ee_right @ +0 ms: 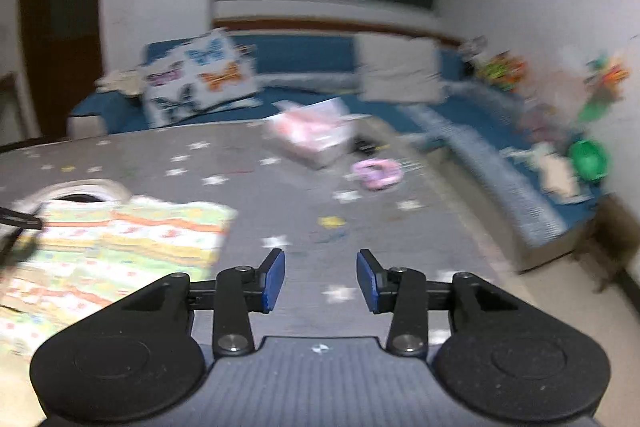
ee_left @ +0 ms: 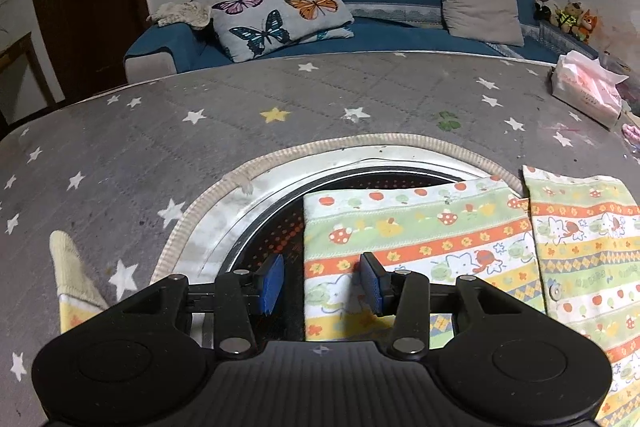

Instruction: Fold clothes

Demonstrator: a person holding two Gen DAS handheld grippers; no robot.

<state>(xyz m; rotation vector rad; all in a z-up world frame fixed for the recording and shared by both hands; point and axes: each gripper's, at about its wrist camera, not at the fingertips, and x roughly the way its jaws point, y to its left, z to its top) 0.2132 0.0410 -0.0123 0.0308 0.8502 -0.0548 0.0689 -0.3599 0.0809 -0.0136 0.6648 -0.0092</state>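
Observation:
A child's patterned garment [ee_left: 432,239], with green, orange and yellow bands and cartoon prints, lies flat on the grey star-print table cover [ee_left: 240,131]. Two folded panels lie side by side, the right one [ee_left: 584,247] with a metal snap. My left gripper [ee_left: 322,283] is open, its jaws straddling the garment's left edge just above it. A cream cuff [ee_left: 72,267] of the garment lies at the far left. My right gripper [ee_right: 321,281] is open and empty over bare cover, to the right of the garment [ee_right: 120,243]. The right wrist view is blurred.
A round metal-rimmed opening with a dark burner [ee_left: 280,211] sits in the table under the garment. A pink tissue pack [ee_left: 588,87] and a pink hair band [ee_right: 376,173] lie at the table's right. A blue sofa with a butterfly pillow [ee_left: 276,7] stands behind.

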